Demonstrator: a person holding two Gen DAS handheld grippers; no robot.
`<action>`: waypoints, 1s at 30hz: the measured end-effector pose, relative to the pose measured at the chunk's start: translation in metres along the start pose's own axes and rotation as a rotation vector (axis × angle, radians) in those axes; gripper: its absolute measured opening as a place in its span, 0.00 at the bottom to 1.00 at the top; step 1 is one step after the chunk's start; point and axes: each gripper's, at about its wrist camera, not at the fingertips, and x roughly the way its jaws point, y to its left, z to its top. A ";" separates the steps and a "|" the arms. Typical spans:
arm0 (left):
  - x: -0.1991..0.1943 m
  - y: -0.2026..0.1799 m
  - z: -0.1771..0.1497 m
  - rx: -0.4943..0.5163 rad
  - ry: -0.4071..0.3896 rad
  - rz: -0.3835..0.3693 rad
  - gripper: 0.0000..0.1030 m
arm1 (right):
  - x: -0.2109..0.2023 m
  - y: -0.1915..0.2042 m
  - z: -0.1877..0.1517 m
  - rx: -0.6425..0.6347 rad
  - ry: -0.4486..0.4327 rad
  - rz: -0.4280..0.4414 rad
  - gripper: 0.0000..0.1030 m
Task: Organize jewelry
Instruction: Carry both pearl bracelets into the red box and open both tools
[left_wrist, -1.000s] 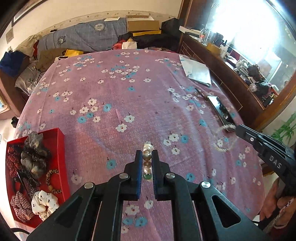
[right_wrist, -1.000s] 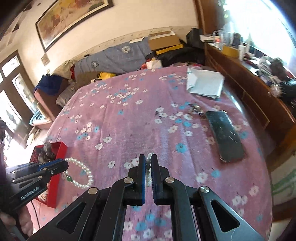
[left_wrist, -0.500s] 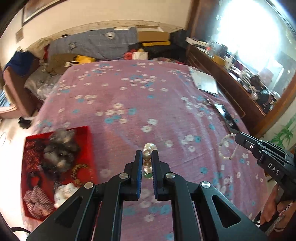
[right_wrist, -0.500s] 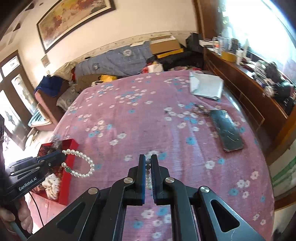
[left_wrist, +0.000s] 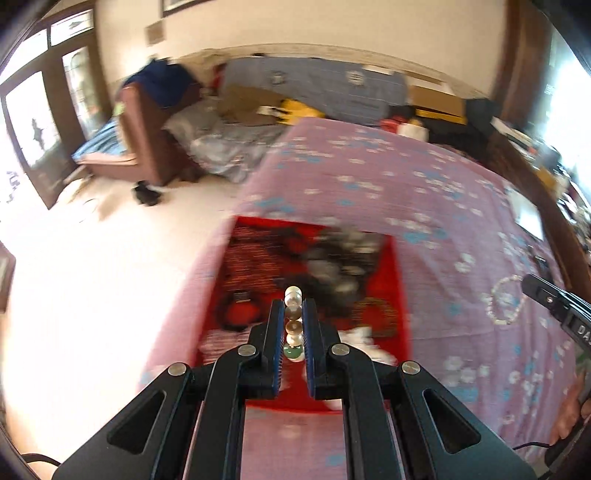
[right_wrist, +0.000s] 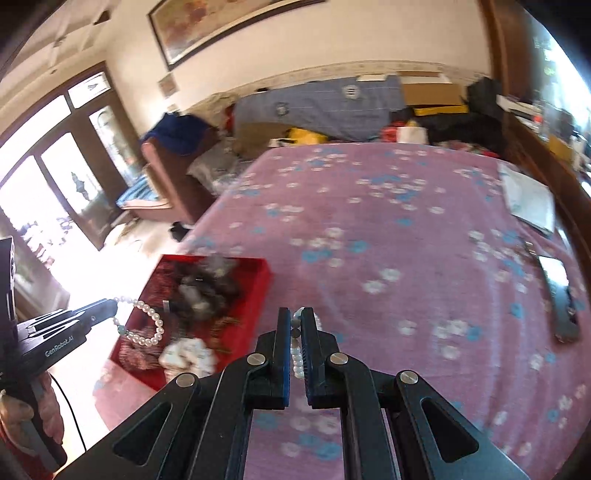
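My left gripper (left_wrist: 293, 317) is shut on a pearl bracelet (left_wrist: 293, 326) with a green bead and holds it above the red tray (left_wrist: 400, 284). In the right wrist view the left gripper (right_wrist: 110, 308) shows with this bracelet (right_wrist: 147, 325) hanging over the tray's near left part (right_wrist: 264, 284). My right gripper (right_wrist: 295, 325) is shut on a second pearl bracelet (right_wrist: 295, 354) above the bedspread, right of the tray. In the left wrist view that bracelet (left_wrist: 504, 301) dangles from the right gripper (left_wrist: 528, 282).
The tray holds scrunchies (right_wrist: 188, 354), dark hair ties and a bangle. It sits at the left edge of the pink floral bedspread (right_wrist: 406, 240). A phone (right_wrist: 559, 295) and papers (right_wrist: 530, 199) lie at the right. Floor and a sofa (right_wrist: 173, 173) lie beyond the left edge.
My left gripper has swung left with its bracelet, from over the bedspread to above the red tray. My right gripper has followed leftward with its bracelet, nearer the tray.
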 end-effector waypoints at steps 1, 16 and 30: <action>0.001 0.010 -0.001 -0.015 0.003 0.015 0.09 | 0.005 0.006 0.000 -0.005 0.010 0.017 0.06; 0.027 0.057 -0.006 -0.103 0.065 -0.037 0.09 | 0.052 0.063 0.003 -0.048 0.118 0.159 0.06; 0.087 0.038 0.004 -0.134 0.176 -0.294 0.09 | 0.073 0.067 -0.005 -0.007 0.186 0.208 0.07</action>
